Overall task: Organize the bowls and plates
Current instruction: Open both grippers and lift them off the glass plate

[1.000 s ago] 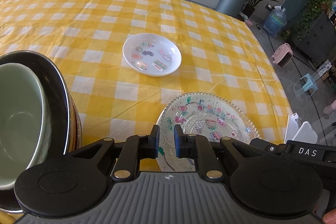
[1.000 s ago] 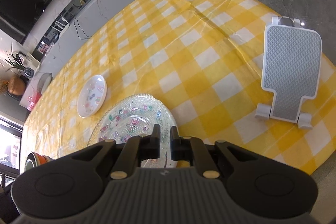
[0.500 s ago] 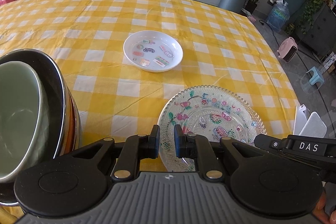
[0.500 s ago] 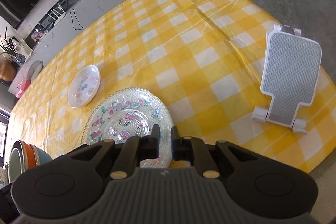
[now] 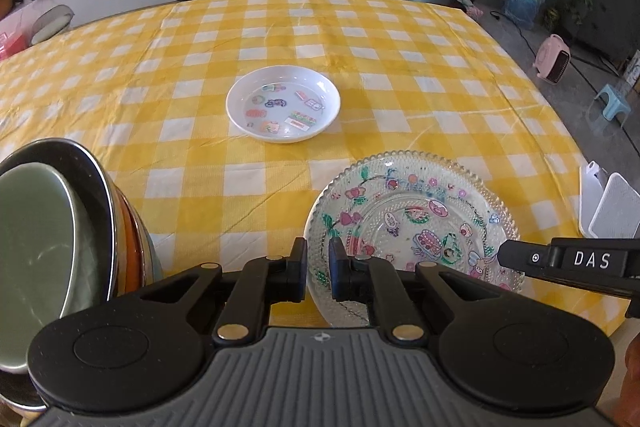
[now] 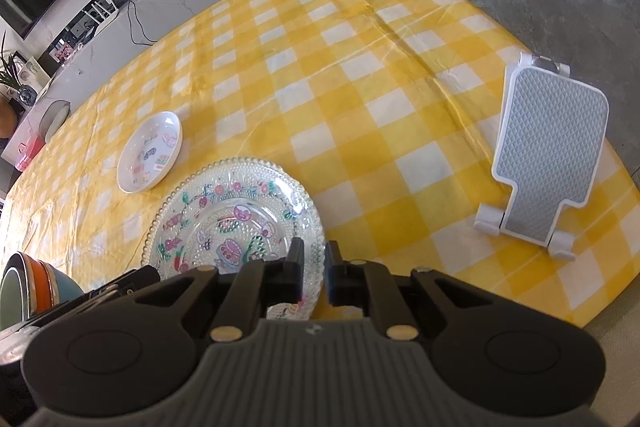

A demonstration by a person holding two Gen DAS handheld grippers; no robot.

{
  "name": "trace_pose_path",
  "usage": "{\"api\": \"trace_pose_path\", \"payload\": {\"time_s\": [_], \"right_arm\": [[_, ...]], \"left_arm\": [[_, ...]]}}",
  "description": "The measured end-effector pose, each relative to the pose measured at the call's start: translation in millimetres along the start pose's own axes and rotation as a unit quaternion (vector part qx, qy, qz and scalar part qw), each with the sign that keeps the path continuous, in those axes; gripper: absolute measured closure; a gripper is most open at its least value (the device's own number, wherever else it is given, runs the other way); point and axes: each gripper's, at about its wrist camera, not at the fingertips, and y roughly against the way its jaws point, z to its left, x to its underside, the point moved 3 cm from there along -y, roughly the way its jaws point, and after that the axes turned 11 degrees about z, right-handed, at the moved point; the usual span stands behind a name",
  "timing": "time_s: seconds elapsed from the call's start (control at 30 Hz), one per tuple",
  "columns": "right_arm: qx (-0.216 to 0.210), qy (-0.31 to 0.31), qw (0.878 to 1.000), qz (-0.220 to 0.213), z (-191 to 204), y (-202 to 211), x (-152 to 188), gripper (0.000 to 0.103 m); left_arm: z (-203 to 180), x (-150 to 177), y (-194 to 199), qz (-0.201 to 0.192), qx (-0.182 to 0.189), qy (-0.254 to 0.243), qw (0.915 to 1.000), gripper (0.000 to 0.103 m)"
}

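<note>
A table (image 5: 360, 39) covered in a yellow-and-white checked cloth. On it, near the middle, sits a small white dish (image 5: 283, 109) with stickers. Closer, a patterned glass plate (image 5: 412, 223). At the left edge, a stack of bowls (image 5: 60, 251). At the right edge, a white-and-grey stand (image 6: 548, 159).

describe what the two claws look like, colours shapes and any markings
Both match: the left claw and right claw have black linkage arms with brass-coloured pivot pins, two round black discs, and a ribbed grey body. White letters DAS mark the side of the right one.
</note>
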Motion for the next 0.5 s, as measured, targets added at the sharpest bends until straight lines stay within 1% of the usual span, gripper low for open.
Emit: {"api": "trace_pose_path", "payload": {"time_s": [0.1, 0.17, 0.27, 0.33, 0.4, 0.43, 0.47, 0.5], "right_arm": [[-0.007, -0.009, 1.0, 0.0, -2.1, 0.6, -0.5, 0.092], [-0.015, -0.019, 1.0, -0.003, -5.2, 1.6, -1.3, 0.091], [-0.028, -0.037, 0.999, -0.01, -10.2, 3.6, -2.0, 0.088], [-0.033, -0.045, 0.998, -0.02, -12.5, 6.0, -2.5, 0.086], [-0.036, -0.048, 0.998, -0.021, -13.2, 6.1, -2.7, 0.086], [-0.036, -0.047, 0.998, -0.019, -13.0, 5.4, -2.7, 0.088], [-0.034, -0.045, 0.998, -0.019, -12.7, 4.5, -2.9, 0.093], [-0.033, -0.043, 0.998, -0.019, -11.9, 3.9, -2.8, 0.094]], "left_arm": [[6.7, -2.2, 0.6, 0.006, 0.022, 0.019, 0.9996, 0.091], [11.2, -3.4, 2.6, -0.001, 0.032, 0.032, 0.999, 0.091], [14.9, -7.0, 6.0, -0.019, 0.032, 0.044, 0.9983, 0.091], [15.2, -10.3, 4.8, -0.016, 0.031, 0.042, 0.9985, 0.091], [14.8, -12.7, 1.1, -0.005, 0.027, 0.037, 0.9989, 0.091], [14.3, -13.2, -1.0, 0.001, 0.025, 0.034, 0.9991, 0.091], [14.1, -12.9, -2.1, 0.003, 0.027, 0.033, 0.9991, 0.091], [13.9, -12.4, -2.9, 0.004, 0.027, 0.032, 0.9991, 0.092]]}}
